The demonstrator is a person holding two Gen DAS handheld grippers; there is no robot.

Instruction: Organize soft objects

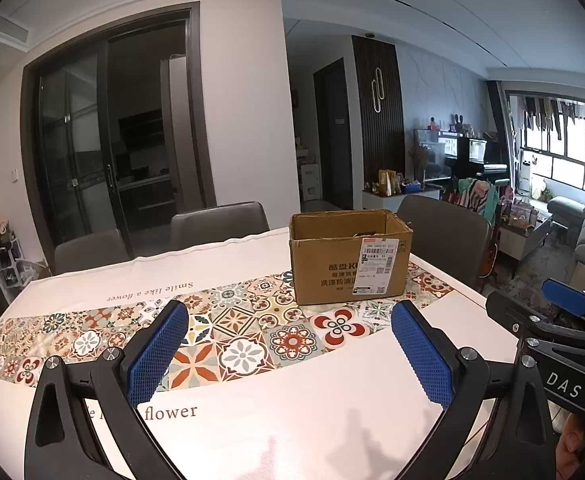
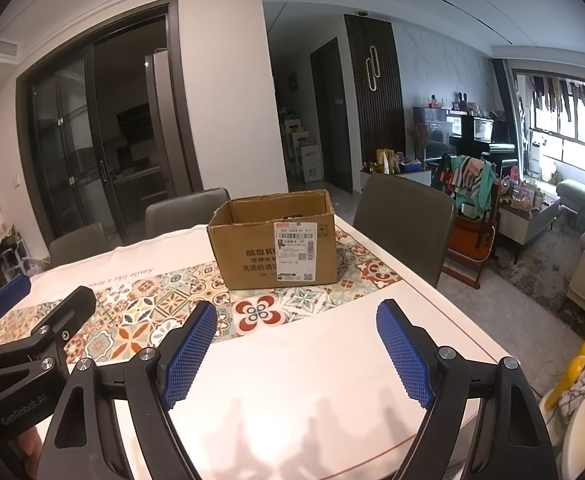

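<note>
Ahead of both tongs, a cardboard box (image 1: 350,258) stands open-topped on the patterned tablecloth (image 1: 228,320).
Left gripper (image 1: 290,350) and right gripper (image 2: 296,354) both gape wide, holding nothing.

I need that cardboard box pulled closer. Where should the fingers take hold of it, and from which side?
Grip the cardboard box by its near top rim, coming from above on the labelled side. The top is open, so one finger of the open right gripper can probably slip inside over that thin wall.

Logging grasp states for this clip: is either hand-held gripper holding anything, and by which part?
Nothing is held. The left hand-held gripper and right hand-held gripper are both open and empty above the table, short of the box.
</note>
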